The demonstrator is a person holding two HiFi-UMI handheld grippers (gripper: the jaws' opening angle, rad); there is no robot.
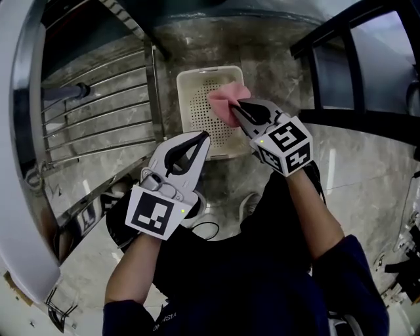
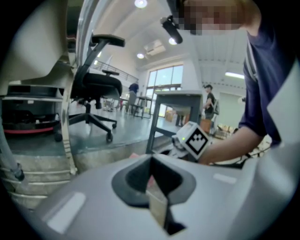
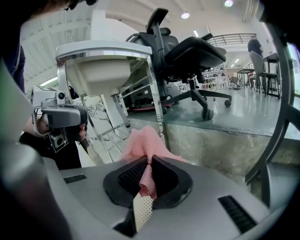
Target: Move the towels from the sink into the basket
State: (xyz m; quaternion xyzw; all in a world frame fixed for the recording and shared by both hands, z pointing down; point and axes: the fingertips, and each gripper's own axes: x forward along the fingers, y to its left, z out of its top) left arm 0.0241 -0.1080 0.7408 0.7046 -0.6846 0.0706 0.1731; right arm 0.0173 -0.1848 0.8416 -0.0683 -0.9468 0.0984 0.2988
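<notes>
Left claw [image 1: 203,136]: pressed together, just left of right claw.
Right claw [image 1: 238,105]: pinching pink towel [image 1: 224,100].
Pink towel: bunched, hanging above white perforated basket [image 1: 189,85].

Head view: dim overall, with strong barrel distortion. The white curved sink rim [image 1: 14,184] is smeared along the left edge, and pale glare streaks lie on the glossy grey marble floor [image 1: 341,164].
Left gripper view: bright. The round ceiling lamps [image 2: 140,3] and tall far window [image 2: 164,79] are burnt out, the corners are black, and the near grey left gripper [image 2: 151,161] is soft-focused.
Right gripper view: lit from overhead. The pink mesh towel [image 3: 146,140] is crisp, and the left edge is in deep shadow.
</notes>
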